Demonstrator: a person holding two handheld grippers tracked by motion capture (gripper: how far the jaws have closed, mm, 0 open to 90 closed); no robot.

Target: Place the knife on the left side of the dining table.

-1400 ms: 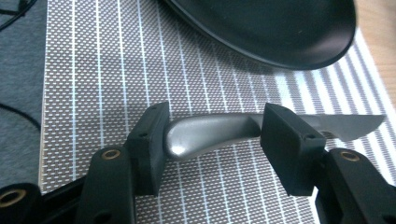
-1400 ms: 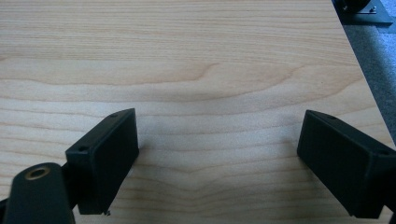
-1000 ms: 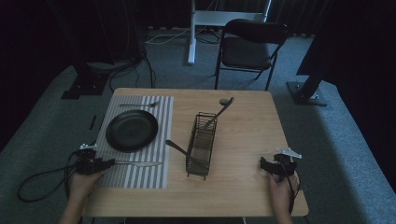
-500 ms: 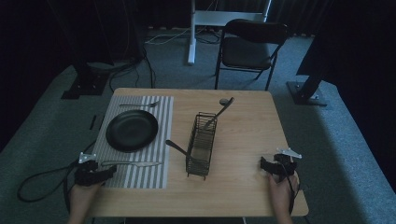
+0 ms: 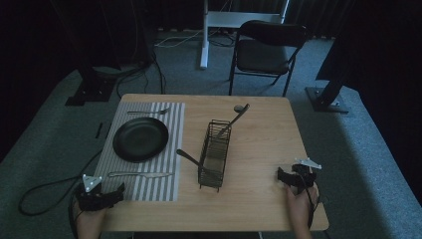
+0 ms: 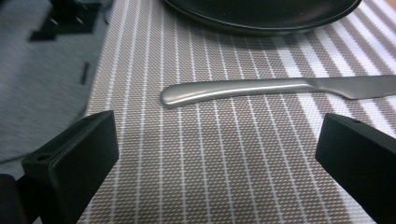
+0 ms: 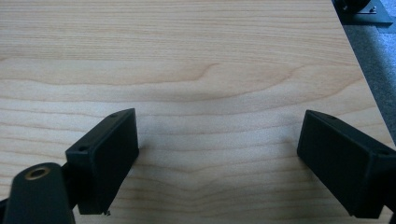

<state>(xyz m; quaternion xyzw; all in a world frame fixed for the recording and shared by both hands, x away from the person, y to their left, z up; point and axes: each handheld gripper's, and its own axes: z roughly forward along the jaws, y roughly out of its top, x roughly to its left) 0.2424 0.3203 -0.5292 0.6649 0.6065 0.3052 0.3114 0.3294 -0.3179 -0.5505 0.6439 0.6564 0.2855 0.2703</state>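
A silver knife (image 5: 142, 174) (image 6: 261, 88) lies across the near part of a striped placemat (image 5: 171, 124) (image 6: 210, 163), in front of a black plate (image 5: 140, 138) (image 6: 261, 11). My left gripper (image 5: 118, 190) (image 6: 219, 140) hovers at the mat's near left corner, a little short of the knife's handle. It is open; its jaws have just been opening and hold nothing. My right gripper (image 5: 280, 176) (image 7: 217, 140) rests open over bare wood near the table's front right corner, with nothing between its jaws.
A black wire basket (image 5: 215, 154) stands mid-table with a ladle-like utensil (image 5: 236, 117) leaning out of its far end and a dark handle (image 5: 186, 157) sticking out at its left. A fork (image 5: 148, 112) lies beyond the plate. A folding chair (image 5: 266, 50) stands behind the wooden table (image 5: 259, 209).
The left gripper has drawn back toward the table's near edge, away from the knife's handle. The knife stays where it lay. The right gripper has not moved.
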